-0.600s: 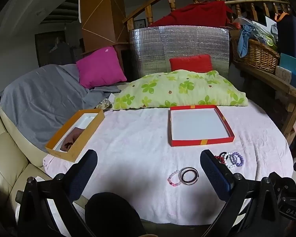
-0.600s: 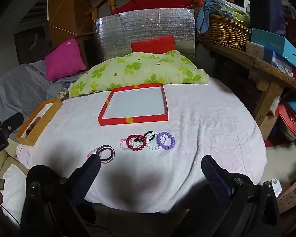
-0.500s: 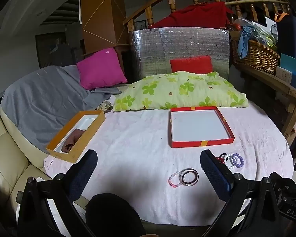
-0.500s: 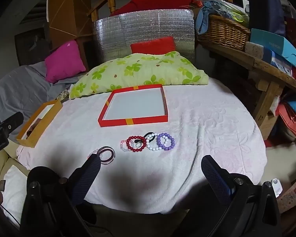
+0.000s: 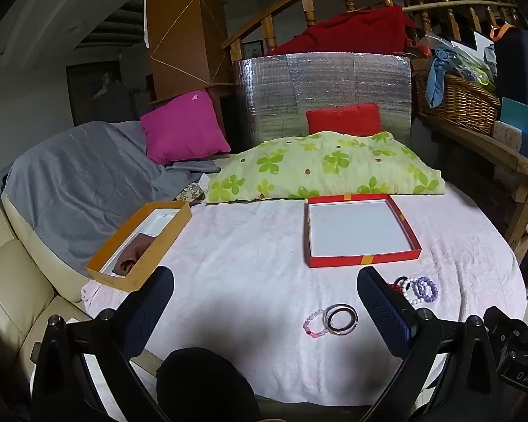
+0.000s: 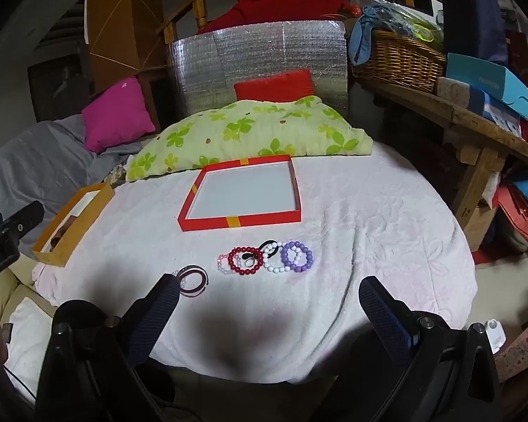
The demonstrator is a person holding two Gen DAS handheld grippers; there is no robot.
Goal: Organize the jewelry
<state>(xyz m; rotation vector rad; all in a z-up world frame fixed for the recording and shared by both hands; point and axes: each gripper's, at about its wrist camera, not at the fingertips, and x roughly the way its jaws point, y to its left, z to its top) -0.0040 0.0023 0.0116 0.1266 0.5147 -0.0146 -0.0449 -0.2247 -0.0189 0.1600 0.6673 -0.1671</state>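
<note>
Both the left gripper (image 5: 264,302) and the right gripper (image 6: 267,302) are spread wide above the tabletop (image 6: 369,218), bracelets (image 6: 267,258) lying before the red tray (image 6: 241,221).

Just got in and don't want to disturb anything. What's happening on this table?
Someone holding two grippers is about to sort jewelry. The left gripper and right gripper both hover with jaws open and empty. The red tray is empty. The bracelets and a bangle pair lie loose on the white cloth. An orange box sits at the left edge.
</note>
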